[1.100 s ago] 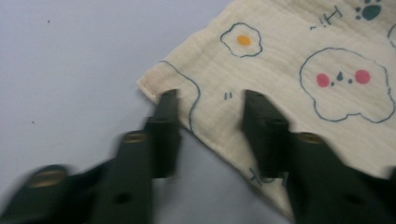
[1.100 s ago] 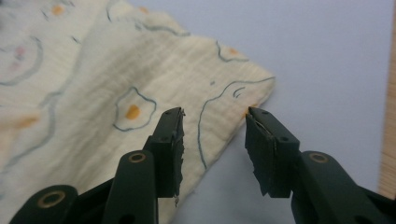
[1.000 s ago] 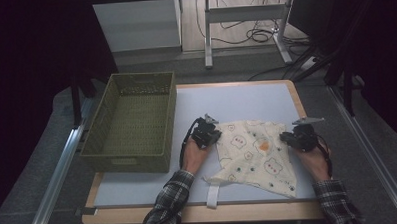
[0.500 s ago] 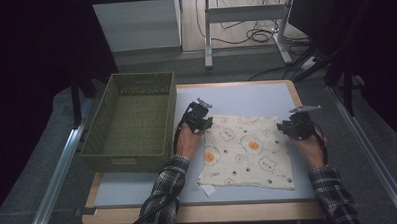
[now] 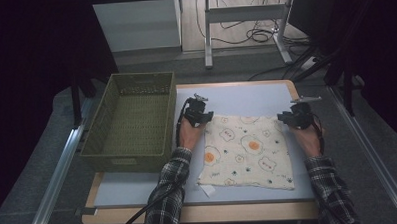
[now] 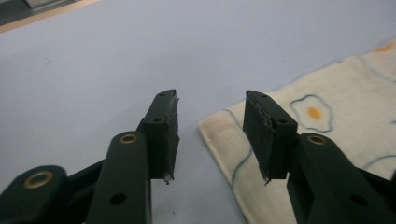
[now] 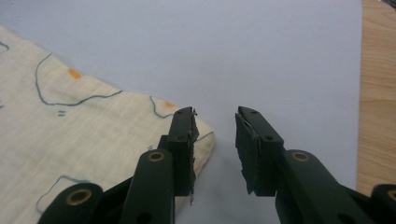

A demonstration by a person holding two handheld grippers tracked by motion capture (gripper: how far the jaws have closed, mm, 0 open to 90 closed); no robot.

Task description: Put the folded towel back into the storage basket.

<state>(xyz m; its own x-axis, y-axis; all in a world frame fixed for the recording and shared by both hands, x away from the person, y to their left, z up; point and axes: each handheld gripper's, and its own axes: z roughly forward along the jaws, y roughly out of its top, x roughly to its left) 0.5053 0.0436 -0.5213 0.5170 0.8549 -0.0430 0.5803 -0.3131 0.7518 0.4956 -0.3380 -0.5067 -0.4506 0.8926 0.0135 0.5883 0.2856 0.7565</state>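
Since the earlier frames: cloth (image 5: 248, 151) changes from a bunched, skewed heap to a flat spread; both hands shift outward to its far corners.

Item: cloth, cream, printed with fried-egg motifs. Position: flat on the bench (image 5: 246, 98), right of centre, beside the green basket (image 5: 131, 119) but apart from it. A small white tag shows at its near left corner.

Left gripper (image 6: 210, 135): jaws parted by a clear gap, nothing between them. The far left corner of the cloth lies just under and beyond the right jaw.

Right gripper (image 7: 215, 144): jaws likewise parted and empty. The far right corner of the cloth lies under the left jaw, with bare bench beneath the gap.

Basket: empty, at the left of the bench.

Step in hand, as judged: spreading appears complete; corners just let go, cloth flat and ready for folding.

Next move, as judged: likely a fresh pinch on two corners or an edge. Each gripper needs one jaw slid under the fabric, taking a single layer, both lifting together so the cloth stays square.
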